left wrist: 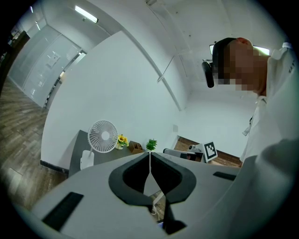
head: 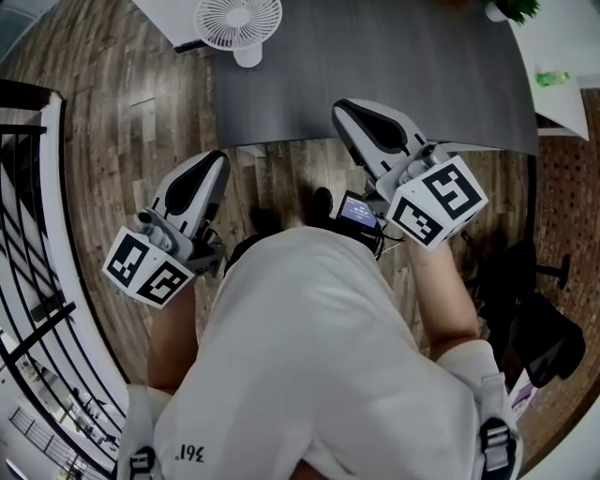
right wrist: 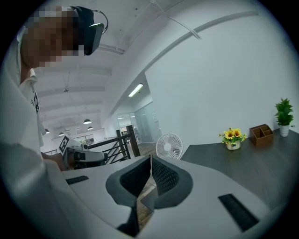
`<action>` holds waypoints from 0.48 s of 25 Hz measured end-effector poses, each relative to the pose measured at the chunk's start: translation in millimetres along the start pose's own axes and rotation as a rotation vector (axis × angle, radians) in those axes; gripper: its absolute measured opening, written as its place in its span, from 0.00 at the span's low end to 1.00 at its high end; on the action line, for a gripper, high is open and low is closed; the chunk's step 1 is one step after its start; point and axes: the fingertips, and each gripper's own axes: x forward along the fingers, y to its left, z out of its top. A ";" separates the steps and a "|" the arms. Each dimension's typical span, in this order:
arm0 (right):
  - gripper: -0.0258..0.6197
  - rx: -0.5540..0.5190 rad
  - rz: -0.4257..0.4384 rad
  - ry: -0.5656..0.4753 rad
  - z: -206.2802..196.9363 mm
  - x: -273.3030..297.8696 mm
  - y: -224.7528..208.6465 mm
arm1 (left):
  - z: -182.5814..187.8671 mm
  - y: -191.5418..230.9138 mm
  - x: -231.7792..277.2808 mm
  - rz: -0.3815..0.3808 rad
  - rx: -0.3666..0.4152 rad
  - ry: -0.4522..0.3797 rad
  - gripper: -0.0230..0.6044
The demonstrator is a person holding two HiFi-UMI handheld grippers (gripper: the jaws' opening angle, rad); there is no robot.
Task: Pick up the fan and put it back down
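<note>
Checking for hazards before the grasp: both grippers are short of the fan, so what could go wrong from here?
1. The left gripper and right gripper are both shut and empty; reaching in like this would likely shove the fan rather than grip it.
2. The fan stands near the left end of the table, so a push could send it off the edge.
3. It looks top-heavy, a wide grille on a slim stem; a high grip may tip it.
</note>
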 end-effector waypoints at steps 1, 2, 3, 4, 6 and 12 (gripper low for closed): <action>0.07 0.006 -0.004 0.004 -2.8 -0.4 -0.4 | -0.5 0.4 0.1 0.000 -0.002 0.002 0.07; 0.07 0.012 -0.007 0.007 -5.4 -0.4 -0.7 | -1.4 0.9 0.0 0.001 -0.004 0.006 0.07; 0.07 0.017 -0.010 0.009 -7.8 -0.2 -0.8 | -2.3 1.6 -0.3 0.001 -0.006 0.009 0.07; 0.06 0.021 -0.011 0.010 -9.9 0.2 -0.5 | -3.3 2.5 -0.7 0.001 -0.007 0.012 0.07; 0.06 0.024 -0.013 0.012 -13.1 0.6 0.2 | -5.3 4.4 -0.9 0.002 -0.009 0.015 0.07; 0.06 0.015 -0.026 0.020 -17.8 -3.5 0.6 | -9.8 5.1 0.9 0.004 -0.021 0.019 0.07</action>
